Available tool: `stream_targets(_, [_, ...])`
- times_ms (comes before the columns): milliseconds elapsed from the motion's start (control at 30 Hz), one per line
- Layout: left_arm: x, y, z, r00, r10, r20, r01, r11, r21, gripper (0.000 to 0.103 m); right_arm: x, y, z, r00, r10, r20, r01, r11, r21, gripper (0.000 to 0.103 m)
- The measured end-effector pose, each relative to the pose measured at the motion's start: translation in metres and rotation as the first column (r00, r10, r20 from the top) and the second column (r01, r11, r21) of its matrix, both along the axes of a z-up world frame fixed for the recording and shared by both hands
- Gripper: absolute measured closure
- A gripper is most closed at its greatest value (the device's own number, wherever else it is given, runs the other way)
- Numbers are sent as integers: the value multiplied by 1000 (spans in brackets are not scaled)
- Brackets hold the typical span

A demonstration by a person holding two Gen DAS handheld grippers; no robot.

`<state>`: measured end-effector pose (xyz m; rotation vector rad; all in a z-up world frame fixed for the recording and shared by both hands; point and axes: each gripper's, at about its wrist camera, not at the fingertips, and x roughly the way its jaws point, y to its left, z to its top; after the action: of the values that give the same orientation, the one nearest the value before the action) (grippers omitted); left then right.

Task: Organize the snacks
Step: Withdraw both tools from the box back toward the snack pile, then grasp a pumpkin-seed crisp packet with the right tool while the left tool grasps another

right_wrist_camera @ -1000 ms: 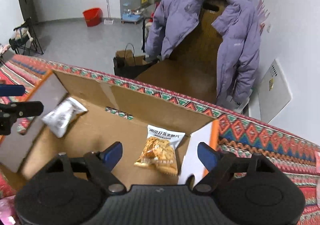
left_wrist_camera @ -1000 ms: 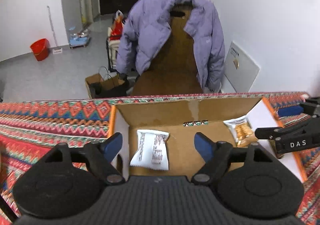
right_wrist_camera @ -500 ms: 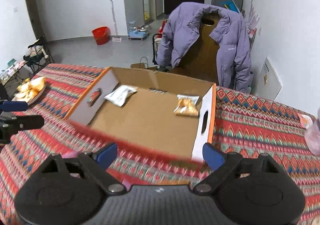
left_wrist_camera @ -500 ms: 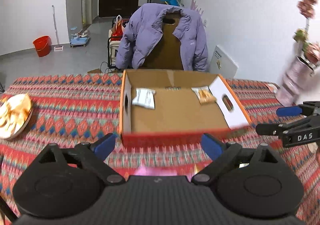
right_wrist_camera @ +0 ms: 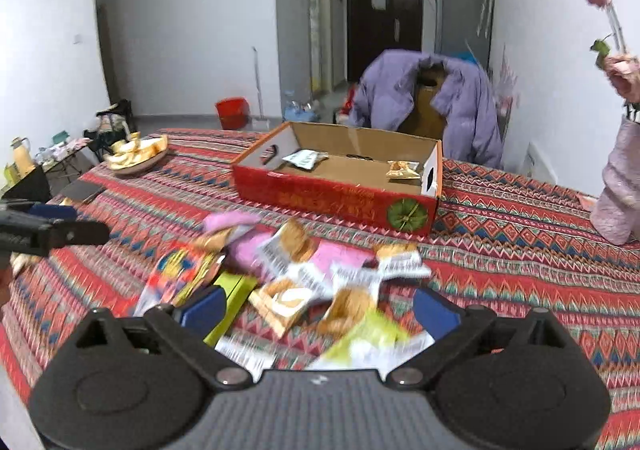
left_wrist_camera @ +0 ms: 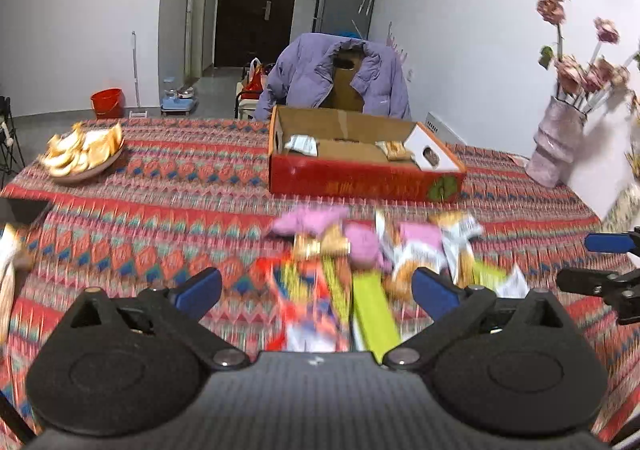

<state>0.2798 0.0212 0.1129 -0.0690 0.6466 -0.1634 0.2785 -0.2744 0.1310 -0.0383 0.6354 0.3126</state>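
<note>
I've got a patterned tablecloth under everything, and a plate of orange-white wedges at its far left corner. A purple jacket drapes a chair beyond the table. A pink vase of flowers stands far right (red bucket on the floor).

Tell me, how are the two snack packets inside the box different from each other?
The white packet lies by the box's left end; the orange packet lies by its right end. The white packet is mostly white with dark printing; the orange packet shows golden-orange snacks. In the left wrist view the white packet looks a bit bigger than the orange packet. Both lie flat on the cardboard floor near the back wall, apart.
</note>
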Motion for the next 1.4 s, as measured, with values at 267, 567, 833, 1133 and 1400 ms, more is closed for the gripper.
stream_targets(267, [-105, 4, -59, 999, 41, 22, -40, 999, -28, 0, -113, 8, -48, 994, -51, 96, 53, 998, -20, 0])
stream_targets(567, [-124, -4, -75, 1000, 24, 5, -24, 998, 55, 0, -133, 10, -79, 984, -99, 149, 100, 995, -3, 0])
stream_targets(833, [-96, -16, -82, 999, 8, -32, -5, 995, 95, 0, -100, 22, -96, 992, -78, 101, 74, 996, 47, 0])
stream_targets(1133, [-67, -38, -81, 1000, -11, -9, 12, 980, 197, 0, -23, 41, -119, 991, -132, 3, 130, 985, 117, 31])
stream_targets(1400, [-45, -93, -86, 991, -130, -29, 132, 986, 103, 3, -27, 4, -126, 992, -127, -11, 127, 991, 35, 47])
